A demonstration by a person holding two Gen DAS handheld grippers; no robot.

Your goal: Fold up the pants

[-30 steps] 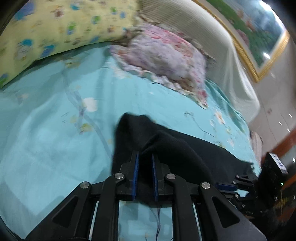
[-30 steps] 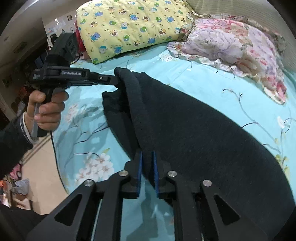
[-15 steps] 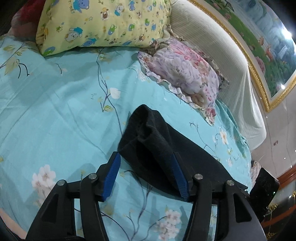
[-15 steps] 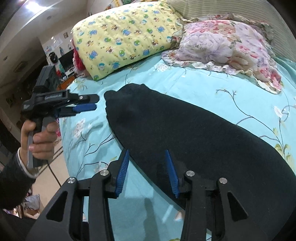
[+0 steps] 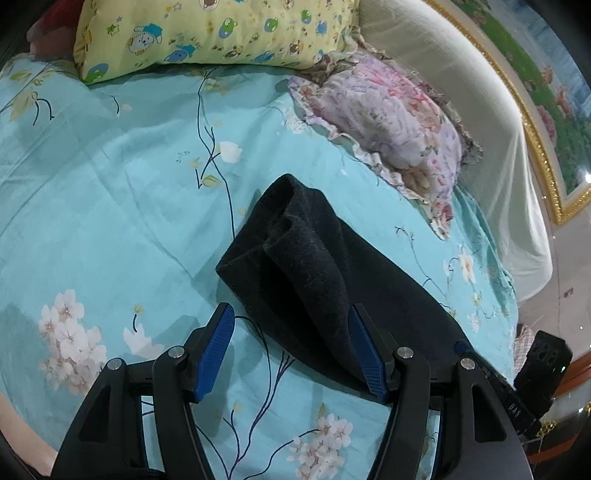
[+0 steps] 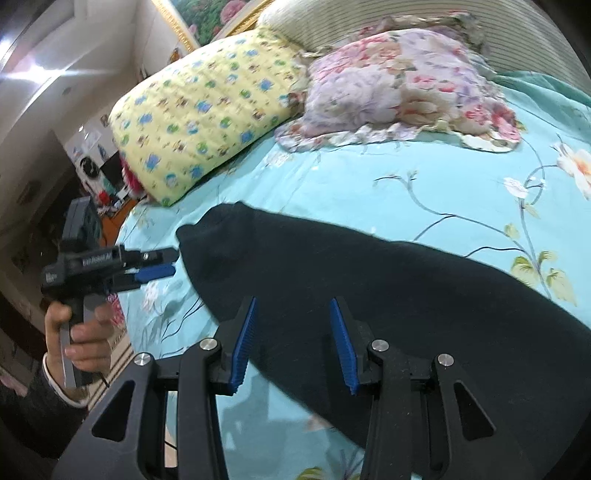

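The black pants (image 5: 295,266) lie folded on the turquoise floral bed sheet (image 5: 110,206), a rumpled end toward the pillows. In the right wrist view the pants (image 6: 369,280) stretch from middle left to lower right. My left gripper (image 5: 291,347) is open and empty, its blue pads on either side of the near edge of the pants. It also shows in the right wrist view (image 6: 157,266), just left of the pants' end. My right gripper (image 6: 291,343) is open and empty, above the near edge of the pants.
A yellow cartoon-print pillow (image 5: 214,33) and a pink floral pillow (image 5: 388,122) lie at the head of the bed, also in the right wrist view (image 6: 199,114) (image 6: 399,85). The bed edge and floor are at the left (image 6: 110,354). A framed painting (image 5: 546,96) hangs on the wall.
Both grippers held the pants' edge a second ago, then opened and let it drop flat on the sheet. Both have since drawn back a little and stay open.
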